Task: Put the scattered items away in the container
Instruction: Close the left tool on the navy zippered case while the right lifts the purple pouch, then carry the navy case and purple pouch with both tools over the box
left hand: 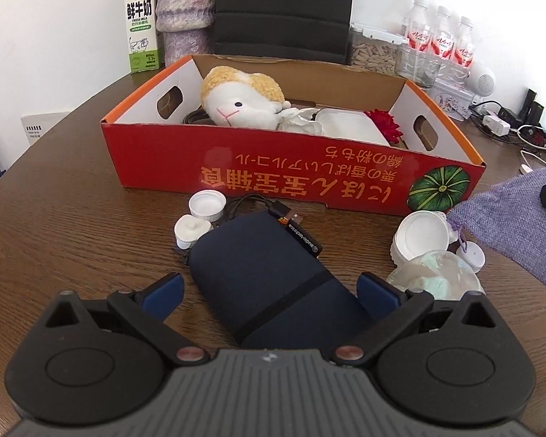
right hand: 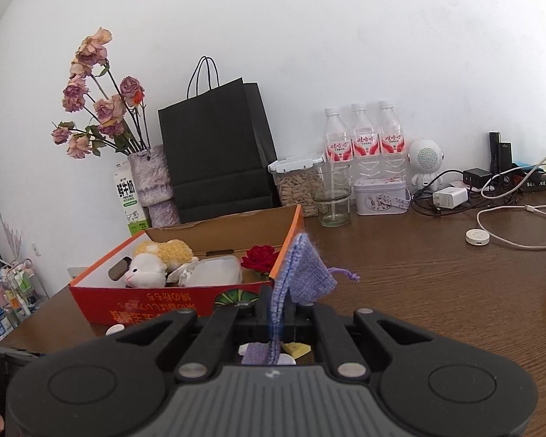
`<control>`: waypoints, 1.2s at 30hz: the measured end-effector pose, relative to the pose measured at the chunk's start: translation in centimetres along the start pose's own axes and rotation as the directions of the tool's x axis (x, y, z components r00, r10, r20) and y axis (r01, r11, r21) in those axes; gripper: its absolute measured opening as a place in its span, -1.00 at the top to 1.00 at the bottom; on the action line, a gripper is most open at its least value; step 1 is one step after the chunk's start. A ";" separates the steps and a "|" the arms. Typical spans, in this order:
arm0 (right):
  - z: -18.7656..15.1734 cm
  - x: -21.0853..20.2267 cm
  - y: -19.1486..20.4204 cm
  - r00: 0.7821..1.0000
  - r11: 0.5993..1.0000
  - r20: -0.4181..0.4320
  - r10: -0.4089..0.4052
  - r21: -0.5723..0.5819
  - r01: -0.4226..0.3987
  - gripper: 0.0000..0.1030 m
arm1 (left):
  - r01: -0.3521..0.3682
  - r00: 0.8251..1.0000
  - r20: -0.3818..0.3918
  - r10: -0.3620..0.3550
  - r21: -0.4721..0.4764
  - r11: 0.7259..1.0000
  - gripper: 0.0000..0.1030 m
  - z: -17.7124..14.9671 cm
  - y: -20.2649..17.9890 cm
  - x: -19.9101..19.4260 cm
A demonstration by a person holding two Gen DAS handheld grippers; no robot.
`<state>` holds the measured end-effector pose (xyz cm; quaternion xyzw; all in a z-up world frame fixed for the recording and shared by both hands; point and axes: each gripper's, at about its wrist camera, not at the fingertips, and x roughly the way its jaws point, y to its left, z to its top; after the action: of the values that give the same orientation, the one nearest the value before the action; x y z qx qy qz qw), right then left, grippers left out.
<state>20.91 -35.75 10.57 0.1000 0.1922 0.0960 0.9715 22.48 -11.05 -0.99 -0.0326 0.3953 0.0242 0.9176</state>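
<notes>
The red cardboard box (left hand: 258, 167) holds a plush sheep (left hand: 244, 98), a white case and a red flower (left hand: 386, 127). Before it on the table lie a dark blue pouch (left hand: 265, 269), a black USB stick with cable (left hand: 298, 229), white caps (left hand: 207, 204) and a clear bag (left hand: 433, 280). My left gripper (left hand: 269, 291) is open, its blue pads either side of the pouch's near end. My right gripper (right hand: 278, 309) is shut on a purple drawstring bag (right hand: 302, 269), lifted near the box's (right hand: 145, 302) right corner. That bag (left hand: 509, 218) also shows at the left wrist view's right edge.
Behind the box stand a milk carton (left hand: 142, 25), a purple vase (left hand: 185, 11), a black paper bag (right hand: 214, 153), a seed jar (right hand: 298, 185), a glass (right hand: 333, 196), water bottles (right hand: 364, 134), a tin (right hand: 380, 196), a white speaker (right hand: 426, 160), chargers and cables (right hand: 506, 196).
</notes>
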 end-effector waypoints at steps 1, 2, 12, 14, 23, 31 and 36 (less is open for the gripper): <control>0.0 0.4 -0.1 1.000 1.000 -0.004 0.003 -0.001 -0.003 0.95 | -0.013 1.000 -0.006 0.013 -0.002 1.000 -1.00 0.0 -0.2 0.3; 0.0 0.8 -0.2 1.000 1.000 -0.010 0.007 0.000 -0.007 0.95 | -0.022 1.000 -0.010 0.022 -0.004 1.000 -1.00 0.1 -0.4 0.6; -1.6 2.2 0.7 0.996 0.998 -0.073 0.048 -0.026 -0.050 0.95 | -0.043 0.998 -0.033 0.044 0.017 0.999 -0.94 0.1 -0.7 1.8; -1.6 2.1 0.8 0.996 0.998 -0.073 0.051 -0.029 -0.054 0.95 | -0.028 0.999 -0.032 0.029 0.033 0.999 -0.92 0.0 -0.5 1.7; -2.0 2.1 1.3 0.996 0.997 -0.080 0.046 -0.055 -0.051 0.95 | 0.006 0.999 -0.033 -0.004 0.040 0.999 -0.74 0.0 0.8 1.0; -2.1 2.1 1.7 0.997 0.996 -0.078 0.027 -0.088 -0.034 0.95 | 0.055 0.998 -0.025 -0.054 0.035 0.998 -0.61 -0.4 2.3 0.1; -2.2 1.7 2.4 0.997 0.994 -0.068 0.022 -0.102 -0.029 0.95 | 0.088 0.996 -0.022 -0.088 0.024 0.996 -0.53 -0.8 3.1 -0.8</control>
<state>21.18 -32.71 8.52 0.0490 0.2180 0.1214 0.9671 21.18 -8.06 -1.06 -0.0388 0.4034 -0.0214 0.9139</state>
